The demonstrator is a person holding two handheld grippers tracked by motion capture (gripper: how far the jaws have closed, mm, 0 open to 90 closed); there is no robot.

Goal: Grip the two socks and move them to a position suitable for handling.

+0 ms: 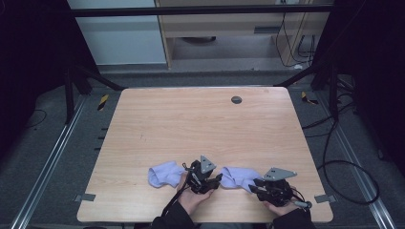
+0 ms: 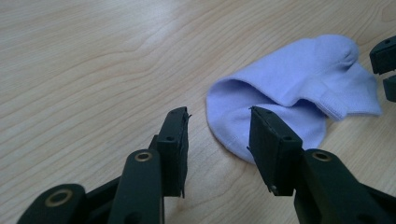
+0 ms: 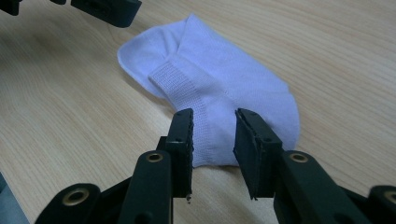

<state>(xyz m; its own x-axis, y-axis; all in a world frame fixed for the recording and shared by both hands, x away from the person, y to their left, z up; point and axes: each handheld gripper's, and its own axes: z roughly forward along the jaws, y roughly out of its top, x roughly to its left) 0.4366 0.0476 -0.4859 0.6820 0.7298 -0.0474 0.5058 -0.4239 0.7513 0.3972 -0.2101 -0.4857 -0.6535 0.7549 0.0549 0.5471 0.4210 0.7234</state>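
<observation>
I'm lining both tools, jaws apart, on two soft, light lilac knit socks [image 2: 285,88] [image 3: 224,93], aiming for their edges

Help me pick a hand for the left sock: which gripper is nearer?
Left. The left gripper sits beside the left sock; the right gripper lies past the other sock.

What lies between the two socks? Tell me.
In the high view, the left tool and the hand holding it sit between the left sock and the right sock, over the wooden table.
</observation>
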